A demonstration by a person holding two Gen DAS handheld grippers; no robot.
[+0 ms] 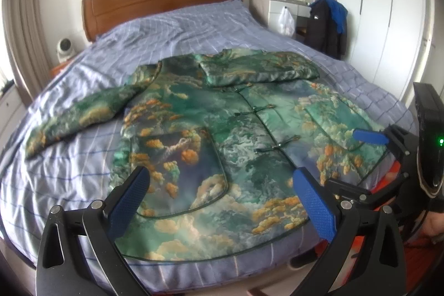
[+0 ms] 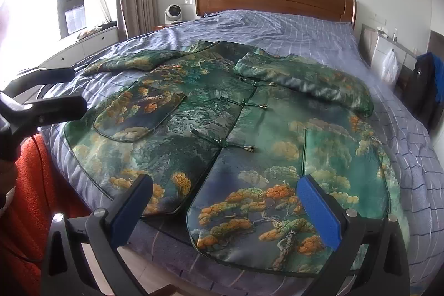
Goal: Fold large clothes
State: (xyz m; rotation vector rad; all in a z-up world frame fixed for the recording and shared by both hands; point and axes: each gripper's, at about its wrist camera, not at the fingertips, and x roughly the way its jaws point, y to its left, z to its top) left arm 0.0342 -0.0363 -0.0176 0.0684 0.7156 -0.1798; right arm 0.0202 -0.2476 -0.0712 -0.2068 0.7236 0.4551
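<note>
**Jacket flat on the bed, both jaws released**

Your left gripper (image 1: pixel 222 185) and right gripper (image 2: pixel 224 196) both hover with jaws spread wide, holding nothing. The green patterned jacket (image 1: pixel 222 135) lies front-up on the bed (image 1: pixel 69 171), near its foot edge. One sleeve (image 1: pixel 258 68) is folded across the chest; the other sleeve (image 1: pixel 80 115) stretches out sideways

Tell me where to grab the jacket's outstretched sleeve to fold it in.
Grip the outstretched sleeve near its cuff end, coming from the bed's foot with the left gripper. It lies flat and angled away from the jacket body, so the free cuff edge probably lifts easiest. The other sleeve is already folded across the chest.
</note>
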